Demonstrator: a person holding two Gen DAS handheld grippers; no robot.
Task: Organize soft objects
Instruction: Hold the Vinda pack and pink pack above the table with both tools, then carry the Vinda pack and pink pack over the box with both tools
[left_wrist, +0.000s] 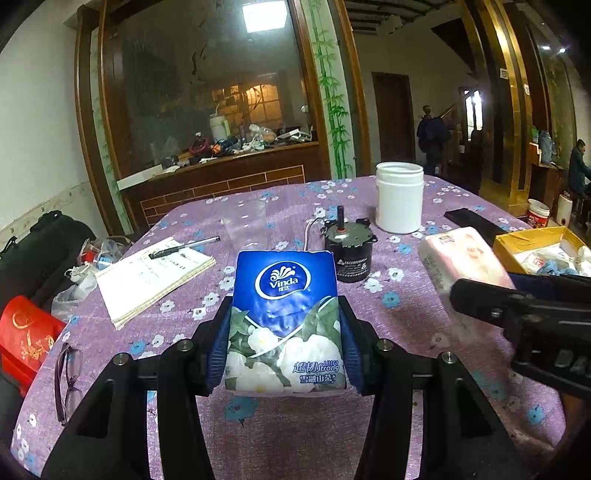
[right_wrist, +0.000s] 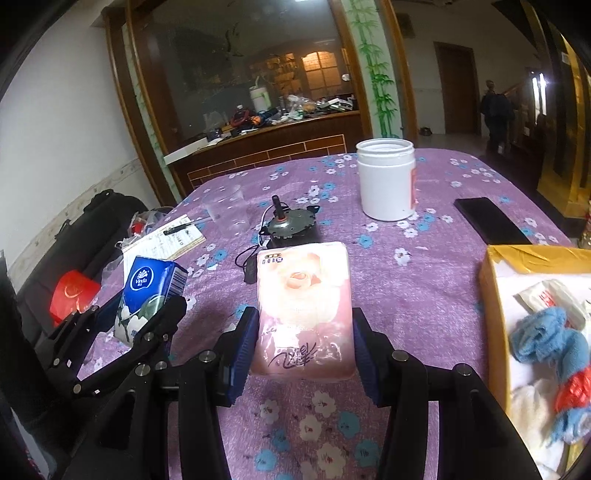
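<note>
My left gripper (left_wrist: 284, 332) is shut on a blue Vinda tissue pack (left_wrist: 284, 314), held above the purple flowered tablecloth (left_wrist: 295, 435). In the right wrist view that same blue pack (right_wrist: 147, 291) and left gripper (right_wrist: 146, 310) sit at the left. My right gripper (right_wrist: 303, 332) is shut on a pink tissue pack (right_wrist: 304, 302), its blue pads pressing both sides. The left wrist view shows the pink pack (left_wrist: 465, 262) at the right, with the right gripper (left_wrist: 480, 295) partly out of frame. An open cardboard box (right_wrist: 495, 280) at the right holds a blue cloth (right_wrist: 546, 339) and white packets.
A small black motor (left_wrist: 347, 251) with a wire stands mid-table. Behind it are a white jar (left_wrist: 399, 199), a clear plastic cup (right_wrist: 227, 210) and a black phone (right_wrist: 487, 221). A notebook with a pen (left_wrist: 155, 273) and glasses (left_wrist: 68, 380) lie left. People stand far back.
</note>
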